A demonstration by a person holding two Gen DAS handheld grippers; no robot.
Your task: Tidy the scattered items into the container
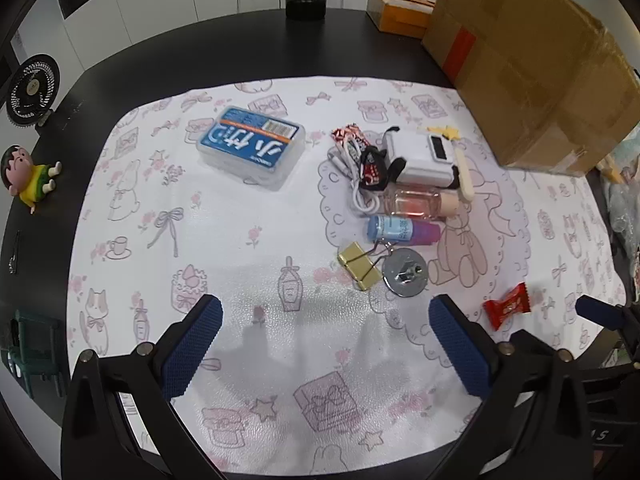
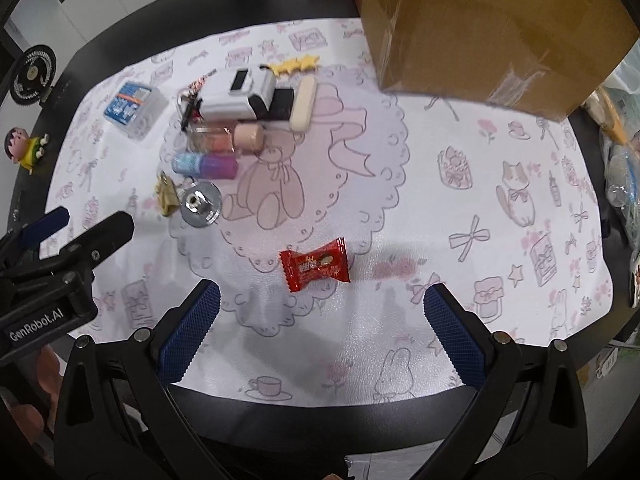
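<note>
The left gripper [image 1: 325, 344] stood released, its blue, cross-hatched pads [image 1: 192, 350] spread wide over bare cloth with nothing between them. The right gripper [image 2: 320, 330] was equally released, jaws apart, and the red candy wrapper [image 2: 315, 266] lay just ahead of its gap, untouched; the left view showed that same crinkled wrapper off beside its right finger.

Beyond the left gripper's jaws lay a cluster of small things on the white, pink-printed tablecloth [image 1: 224, 240]: a gold binder clip [image 1: 359, 266] touching a round metal disc [image 1: 405, 273], then a blue-and-purple tube [image 1: 403, 231] lying on its side, a clear glass bottle with a peach cap [image 1: 420, 203], a white boxy gadget [image 1: 420, 156], a coiled white cable [image 1: 360, 196] and a cream, rounded stick [image 1: 464, 176]. Well apart to the left sat the clear plastic box with the blue label [image 1: 251, 147], lid shut, so its contents could not be made out.

The cardboard box [image 1: 532, 76], taped and closed, stood at the far right of the table; none of the scattered items was in either box.

Only the right view showed yellow star shapes [image 2: 295, 65] behind the gadget. Only the left view showed the small orange carton [image 1: 400, 12]. Both showed the cartoon figurine [image 1: 28, 180] and a small black fan [image 1: 32, 90] on the dark table edge [image 1: 120, 56].
</note>
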